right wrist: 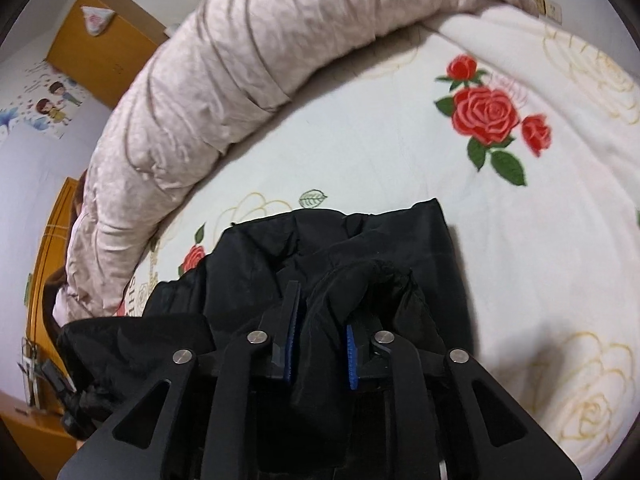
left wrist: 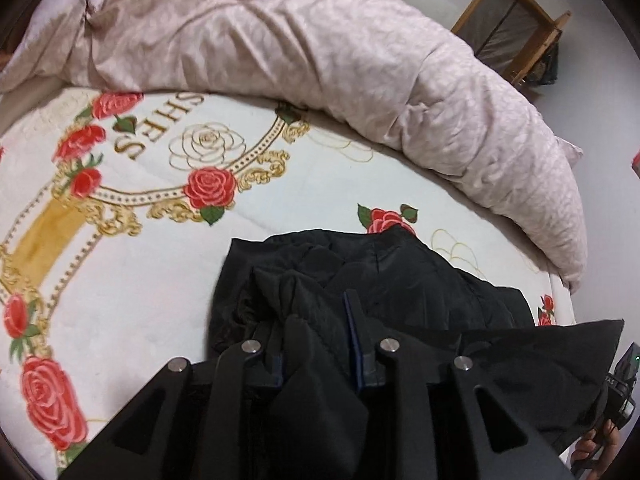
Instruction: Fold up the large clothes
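A black jacket (left wrist: pixel 380 276) lies partly folded on a white bedspread with red roses (left wrist: pixel 160 272). My left gripper (left wrist: pixel 316 320) is shut on a bunched fold of the black jacket, which fills the gap between its fingers. My right gripper (right wrist: pixel 324 304) is shut on another bunch of the same jacket (right wrist: pixel 352 248), the cloth humped over its right finger. Both grippers hold the jacket's near edge just above the bed. The other gripper shows at the far right of the left wrist view (left wrist: pixel 618 384) and at the lower left of the right wrist view (right wrist: pixel 60 396).
A rolled beige quilt (left wrist: pixel 320 60) lies along the far side of the bed, and also shows in the right wrist view (right wrist: pixel 208 92). A wooden-framed rack (left wrist: pixel 512 28) stands by the wall. An orange wooden cabinet (right wrist: pixel 100 44) and headboard (right wrist: pixel 56 232) stand at the left.
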A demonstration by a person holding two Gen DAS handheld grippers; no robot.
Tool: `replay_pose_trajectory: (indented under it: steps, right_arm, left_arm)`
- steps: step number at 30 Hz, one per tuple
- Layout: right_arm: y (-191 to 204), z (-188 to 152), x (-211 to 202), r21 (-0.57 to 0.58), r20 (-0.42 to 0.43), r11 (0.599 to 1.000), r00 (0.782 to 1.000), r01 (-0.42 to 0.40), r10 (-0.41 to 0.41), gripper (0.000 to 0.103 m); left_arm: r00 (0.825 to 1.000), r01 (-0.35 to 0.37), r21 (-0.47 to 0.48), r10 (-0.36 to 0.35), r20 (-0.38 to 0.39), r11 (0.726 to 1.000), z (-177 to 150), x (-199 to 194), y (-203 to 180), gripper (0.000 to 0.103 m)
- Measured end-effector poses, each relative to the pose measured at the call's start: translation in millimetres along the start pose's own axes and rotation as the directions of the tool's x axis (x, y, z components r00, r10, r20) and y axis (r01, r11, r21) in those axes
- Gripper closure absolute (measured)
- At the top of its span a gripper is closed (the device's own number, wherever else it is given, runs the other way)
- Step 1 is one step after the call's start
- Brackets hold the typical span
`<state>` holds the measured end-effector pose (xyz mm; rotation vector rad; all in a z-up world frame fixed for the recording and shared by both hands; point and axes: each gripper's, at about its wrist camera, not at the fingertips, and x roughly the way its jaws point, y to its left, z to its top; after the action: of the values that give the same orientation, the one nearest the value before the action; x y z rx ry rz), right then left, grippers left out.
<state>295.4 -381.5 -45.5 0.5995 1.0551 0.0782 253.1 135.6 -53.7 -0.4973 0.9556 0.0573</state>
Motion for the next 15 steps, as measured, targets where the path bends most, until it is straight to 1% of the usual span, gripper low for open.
replay_pose_trajectory:
  steps: [1, 2, 3, 4, 5, 6, 8, 9, 11, 13, 15]
  right_arm:
    - [-1.7, 2.1, -0.9, 0.007, 0.001, 1.000, 1.000, -0.027, 0.027, 0.072]
    - [-3.0, 3.9, -5.0, 0.013, 0.006, 0.998, 0.998, -0.067, 0.067, 0.060]
    - [-3.6, 5.5, -9.3, 0.020, 0.014, 0.994, 0.994, -0.104, 0.104, 0.052]
    - [-4.2, 7.1, -15.0, 0.028, 0.025, 0.989, 0.989, -0.146, 0.145, 0.038]
    - [-5.8, 8.5, -21.9, 0.035, 0.038, 0.981, 0.981, -0.190, 0.188, 0.031]
    - [-7.2, 9.2, -29.3, 0.039, 0.054, 0.974, 0.973, -0.225, 0.223, 0.030]
    - [-8.7, 8.0, -42.5, 0.022, 0.093, 0.965, 0.962, -0.261, 0.258, 0.028]
    - [-7.7, 7.6, -46.5, 0.004, 0.116, 0.965, 0.959, -0.262, 0.260, 0.027]
    - [-4.9, 4.3, -55.9, -0.056, 0.174, 0.969, 0.954, -0.240, 0.246, 0.026]
    - [-3.6, 2.8, -56.1, -0.089, 0.194, 0.973, 0.954, -0.214, 0.228, 0.026]
    - [-3.3, 1.4, -51.2, -0.122, 0.196, 0.977, 0.960, -0.177, 0.198, 0.026]
  left_arm:
    - [1.000, 0.006, -0.005, -0.006, -0.004, 1.000, 0.7, 2.0, -0.3, 0.074]
    - [1.000, 0.018, -0.010, -0.018, -0.005, 1.000, 2.4, 2.3, -0.5, 0.070]
    - [0.999, 0.034, -0.017, -0.034, -0.003, 0.999, 3.8, 0.7, -0.2, 0.068]
    - [0.998, 0.057, -0.025, -0.056, 0.007, 0.998, 5.6, -2.3, 0.5, 0.061]
    - [0.997, 0.077, -0.029, -0.076, 0.018, 0.997, 7.6, -5.4, 0.5, 0.054]
    - [0.995, 0.092, -0.032, -0.092, 0.030, 0.995, 10.4, -8.5, 0.0, 0.050]
    - [0.990, 0.130, -0.052, -0.127, 0.057, 0.990, 15.2, -17.5, -0.6, 0.035]
    - [0.987, 0.146, -0.066, -0.141, 0.077, 0.987, 18.3, -22.4, -0.9, 0.031]
    - [0.979, 0.171, -0.081, -0.160, 0.127, 0.982, 23.4, -35.3, -1.4, 0.018]
    - [0.967, 0.177, -0.055, -0.164, 0.197, 0.983, 28.9, -51.9, -3.8, 0.014]
    - [0.963, 0.167, -0.029, -0.156, 0.218, 0.986, 33.6, -61.7, -5.6, 0.013]
